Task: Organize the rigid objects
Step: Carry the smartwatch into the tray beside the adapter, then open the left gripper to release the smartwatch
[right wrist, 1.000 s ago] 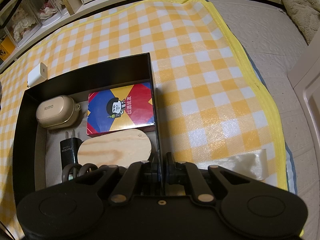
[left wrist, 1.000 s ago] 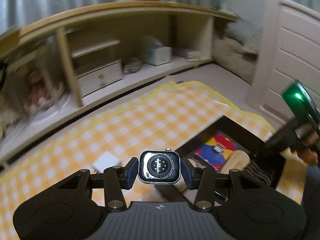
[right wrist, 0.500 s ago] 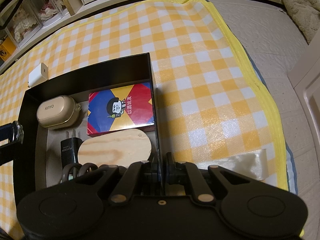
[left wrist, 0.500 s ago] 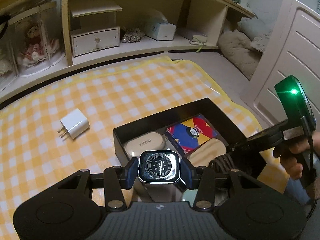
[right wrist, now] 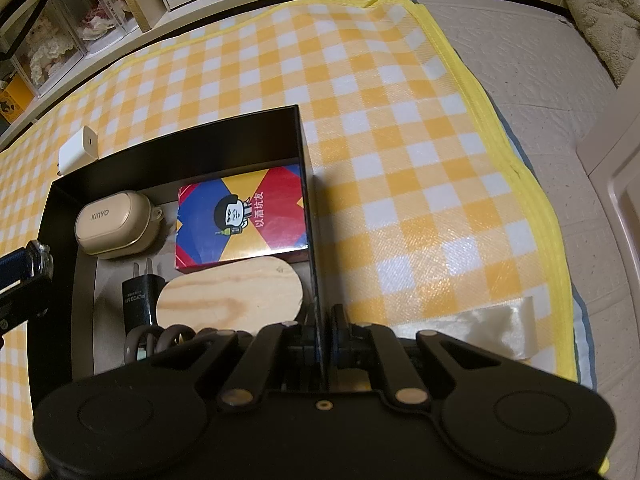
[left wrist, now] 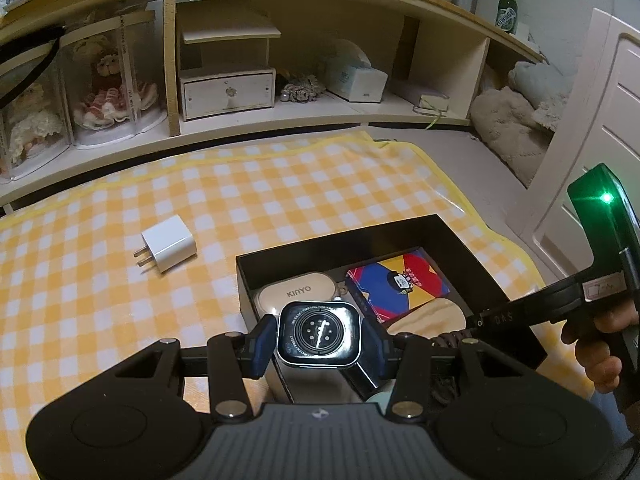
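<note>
A strapless smartwatch body with a silver case and a dark round sensor back (left wrist: 319, 331) is held between the blue-padded fingers of the left gripper (left wrist: 319, 338), the jaws standing part-way apart and pressed on its two sides; no change in that hold is seen against the earlier pictures. What has changed is the place of the watch relative to the open black rectangular box (right wrist: 180, 156): a second ago it was carried over the checked cloth short of the box, with the view tilted and blurred, whereas now it is seen level and steady above the box's near-left corner, just in front of the beige earbud case marked KINYO (left wrist: 298, 291). The right gripper (right wrist: 325, 330) is closed thin on the box's right wall, and the box has not been shifted, so it is judged to be steadied for the drop. Inside the box are already laid the earbud case, a red, blue and yellow printed card box (right wrist: 242, 216), a pale oval wooden piece (right wrist: 230, 294), a black plug adapter (right wrist: 138, 300) and a coiled dark cable (right wrist: 160, 340); little bare floor is left, mostly at the box's left side. A white cube-shaped wall charger (left wrist: 168, 244) is left on the yellow-and-white checked mat (right wrist: 380, 120) outside the box, beyond its far-left corner; it is judged to be the next piece to be gathered once the watch is set down.
</note>
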A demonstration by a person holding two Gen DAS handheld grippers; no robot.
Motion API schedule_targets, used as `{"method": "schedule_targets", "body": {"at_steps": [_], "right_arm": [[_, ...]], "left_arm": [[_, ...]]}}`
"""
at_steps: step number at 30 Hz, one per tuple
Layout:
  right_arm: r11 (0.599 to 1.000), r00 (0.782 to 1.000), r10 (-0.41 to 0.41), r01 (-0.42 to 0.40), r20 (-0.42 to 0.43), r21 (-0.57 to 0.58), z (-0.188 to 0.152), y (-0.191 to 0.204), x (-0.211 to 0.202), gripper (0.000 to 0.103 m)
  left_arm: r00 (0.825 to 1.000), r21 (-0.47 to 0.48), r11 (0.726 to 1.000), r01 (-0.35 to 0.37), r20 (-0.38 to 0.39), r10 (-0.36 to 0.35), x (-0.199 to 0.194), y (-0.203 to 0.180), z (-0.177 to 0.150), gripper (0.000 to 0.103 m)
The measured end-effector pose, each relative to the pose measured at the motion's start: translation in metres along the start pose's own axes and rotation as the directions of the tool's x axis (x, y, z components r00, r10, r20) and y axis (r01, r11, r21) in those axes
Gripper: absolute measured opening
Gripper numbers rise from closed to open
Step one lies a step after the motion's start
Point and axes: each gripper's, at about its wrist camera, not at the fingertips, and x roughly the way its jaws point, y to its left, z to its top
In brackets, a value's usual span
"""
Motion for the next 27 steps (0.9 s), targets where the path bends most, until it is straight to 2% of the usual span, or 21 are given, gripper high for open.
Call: {"method": "schedule_targets", "body": {"at_steps": [4,13,27], "right_arm": [[1.000,1.000,0.001,-0.001,0.000,0.000,-0.0002,-0.0010,-0.0009,0.008],[1.000,1.000,0.001,-0.001,-0.002,0.000,-0.0017,-0.0005,-0.0019,0.008],[1.000,1.000,0.001,-0.001,-0.002,0.000,-0.0019,-0.0003,-0.0021,0.008]], "left_arm": [[1.000,-0.008,1.000,-0.010,-0.004,0.010,-0.0013,0.0029,0.0013,0.052],[1.000,-0.036,0.999,0.004,-0.017,-0.004,-0.0025,0.0081,0.0034,0.052],[0.999,-0.020,0.999,0.031,-0.038,-0.031,-0.0088,0.0006,0.0035,0.052]]}}
